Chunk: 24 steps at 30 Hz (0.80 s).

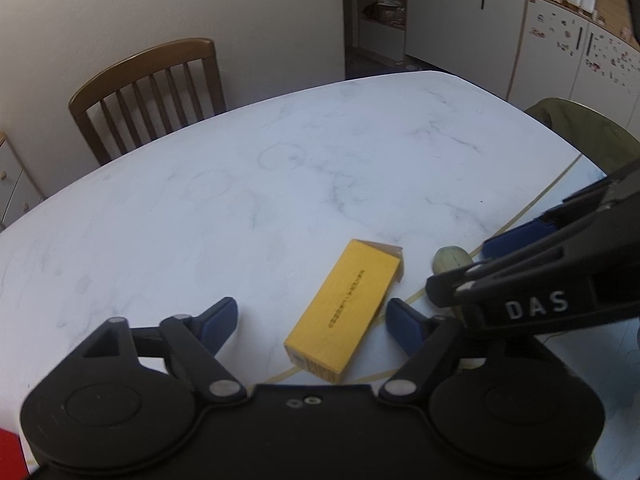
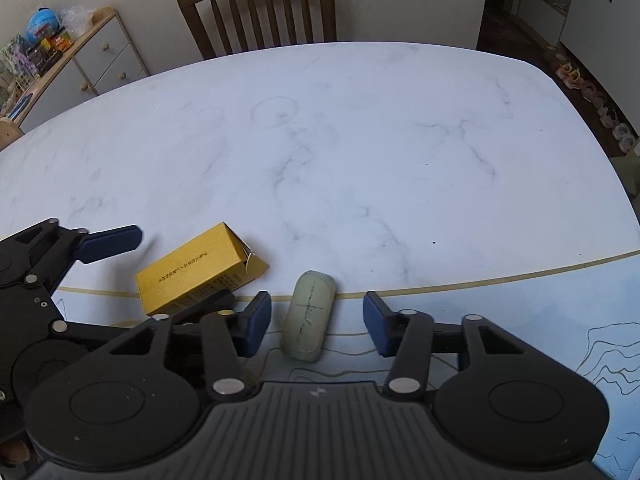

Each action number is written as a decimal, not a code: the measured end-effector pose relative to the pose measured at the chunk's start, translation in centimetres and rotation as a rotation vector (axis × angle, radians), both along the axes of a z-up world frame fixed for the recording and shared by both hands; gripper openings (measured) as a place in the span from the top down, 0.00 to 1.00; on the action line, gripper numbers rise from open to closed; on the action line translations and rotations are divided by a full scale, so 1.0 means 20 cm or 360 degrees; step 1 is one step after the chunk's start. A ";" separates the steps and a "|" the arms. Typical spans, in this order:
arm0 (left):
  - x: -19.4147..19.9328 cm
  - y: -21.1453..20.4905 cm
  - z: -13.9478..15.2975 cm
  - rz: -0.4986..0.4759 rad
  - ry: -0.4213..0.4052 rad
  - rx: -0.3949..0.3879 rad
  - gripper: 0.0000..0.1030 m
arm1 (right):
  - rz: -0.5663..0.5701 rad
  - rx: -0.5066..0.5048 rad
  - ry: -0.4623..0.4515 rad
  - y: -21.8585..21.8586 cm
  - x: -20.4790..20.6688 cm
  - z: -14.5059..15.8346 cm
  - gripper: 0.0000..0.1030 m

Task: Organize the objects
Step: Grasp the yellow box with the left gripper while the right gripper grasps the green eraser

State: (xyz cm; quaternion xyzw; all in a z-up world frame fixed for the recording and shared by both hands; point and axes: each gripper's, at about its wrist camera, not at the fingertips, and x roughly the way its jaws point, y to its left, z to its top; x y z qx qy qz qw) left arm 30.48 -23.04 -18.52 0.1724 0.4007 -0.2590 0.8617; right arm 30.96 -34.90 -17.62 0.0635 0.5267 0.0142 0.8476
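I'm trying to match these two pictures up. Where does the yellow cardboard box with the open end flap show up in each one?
Left wrist view: the yellow cardboard box lies low in the centre, between the open blue-padded fingers of the left gripper.
Right wrist view: the same box sits at lower left, left of the pale green oval soap bar.
Shared landmark: the brown wooden slatted chair beyond the table's far edge.

A yellow carton (image 1: 342, 312) lies flat on its long side in front of me, printed text along its top, its far end flap open. Just to its right lies a pale green oval case (image 2: 308, 316), its lid cracked.
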 end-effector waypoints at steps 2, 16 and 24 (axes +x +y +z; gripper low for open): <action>0.00 -0.01 0.00 -0.0013 0.0000 -0.0002 0.26 | 0.0005 0.0012 0.0012 0.01 0.01 -0.01 0.61; -0.01 -0.03 0.00 -0.0061 0.0022 -0.0031 0.63 | -0.0018 -0.0001 0.0026 0.02 0.02 -0.01 0.77; -0.03 0.01 0.02 -0.0003 0.0085 -0.0060 0.73 | -0.0036 0.0016 0.0024 0.01 -0.01 0.01 0.79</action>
